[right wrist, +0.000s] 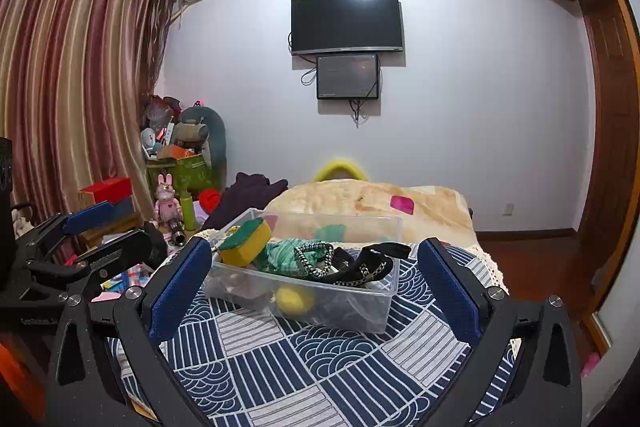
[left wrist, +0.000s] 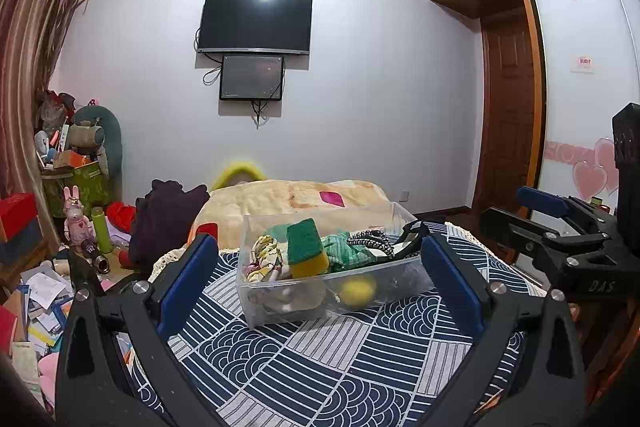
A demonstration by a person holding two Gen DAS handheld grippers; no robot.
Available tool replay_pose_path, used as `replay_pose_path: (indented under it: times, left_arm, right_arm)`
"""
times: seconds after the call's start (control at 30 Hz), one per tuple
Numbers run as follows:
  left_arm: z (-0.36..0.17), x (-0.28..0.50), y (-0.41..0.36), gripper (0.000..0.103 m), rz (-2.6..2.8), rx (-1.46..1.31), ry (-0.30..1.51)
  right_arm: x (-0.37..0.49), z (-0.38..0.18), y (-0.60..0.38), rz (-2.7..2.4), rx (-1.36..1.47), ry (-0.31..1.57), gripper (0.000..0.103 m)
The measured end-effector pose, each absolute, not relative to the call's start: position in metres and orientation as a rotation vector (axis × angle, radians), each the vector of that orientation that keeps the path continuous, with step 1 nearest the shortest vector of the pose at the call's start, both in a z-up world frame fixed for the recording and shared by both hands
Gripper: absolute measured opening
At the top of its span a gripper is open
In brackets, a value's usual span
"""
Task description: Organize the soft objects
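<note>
Left wrist view: left gripper [left wrist: 320,267] spread, empty; ahead, clear bin [left wrist: 412,277] holds the sponge [left wrist: 306,247] and cloths, apparently sorted; right gripper [right wrist: 316,271] likewise spread.

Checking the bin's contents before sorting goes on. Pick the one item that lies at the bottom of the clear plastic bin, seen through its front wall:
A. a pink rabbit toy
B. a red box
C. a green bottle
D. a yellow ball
D: a yellow ball shows through the clear plastic bin's front wall, below the green-and-yellow sponge; both grippers are open and hold nothing.
</note>
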State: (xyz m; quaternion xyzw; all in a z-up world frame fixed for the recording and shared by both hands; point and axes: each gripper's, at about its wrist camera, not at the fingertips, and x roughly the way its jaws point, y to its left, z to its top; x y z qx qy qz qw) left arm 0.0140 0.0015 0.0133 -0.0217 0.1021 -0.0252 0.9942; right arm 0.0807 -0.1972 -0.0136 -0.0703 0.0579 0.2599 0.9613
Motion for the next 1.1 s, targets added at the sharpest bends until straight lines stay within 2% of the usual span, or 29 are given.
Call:
replay_pose_path:
  times: [1.1]
  left_arm:
    - [0.013, 0.0153, 0.0025, 0.103, -0.096, -0.073, 0.227]
  right_arm:
    - [0.0786, -0.0137, -0.1971, 0.52, -0.138, 0.12, 0.103]
